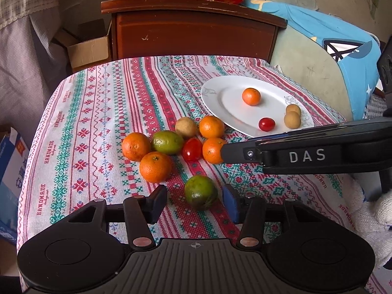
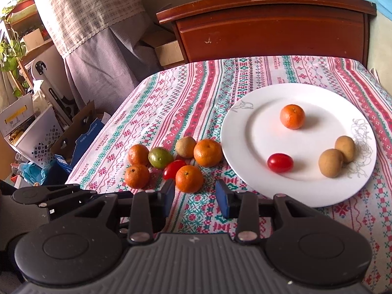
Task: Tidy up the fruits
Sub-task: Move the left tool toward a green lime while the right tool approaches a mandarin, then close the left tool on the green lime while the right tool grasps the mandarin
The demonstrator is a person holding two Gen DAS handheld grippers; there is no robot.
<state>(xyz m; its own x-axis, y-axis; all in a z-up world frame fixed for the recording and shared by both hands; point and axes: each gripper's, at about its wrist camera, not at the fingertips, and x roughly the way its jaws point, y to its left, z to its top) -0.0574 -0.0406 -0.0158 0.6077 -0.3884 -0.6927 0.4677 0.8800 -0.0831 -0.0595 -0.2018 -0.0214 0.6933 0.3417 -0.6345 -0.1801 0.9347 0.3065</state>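
Task approx a third done, by my read. White oval china plate [image 2: 245, 112] already has 4 pcs: small orange mandarin [image 2: 292, 116], red cherry tomato [image 2: 280, 162], two tan round fruits [image 2: 331, 163]. Left on striped woven cloth [image 1: 98, 112]: cluster of 7, plus lone green lime [image 1: 201, 192]. Your left gripper [image 1: 195, 202] brackets that lime, jaws part open, not yet pinching. Your right gripper [image 2: 195, 197] is part open, empty, mandarin [image 2: 189, 178] just ahead.

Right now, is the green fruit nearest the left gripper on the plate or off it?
Off. The green fruit lies on the tablecloth between the left gripper's open fingers, apart from the white plate.
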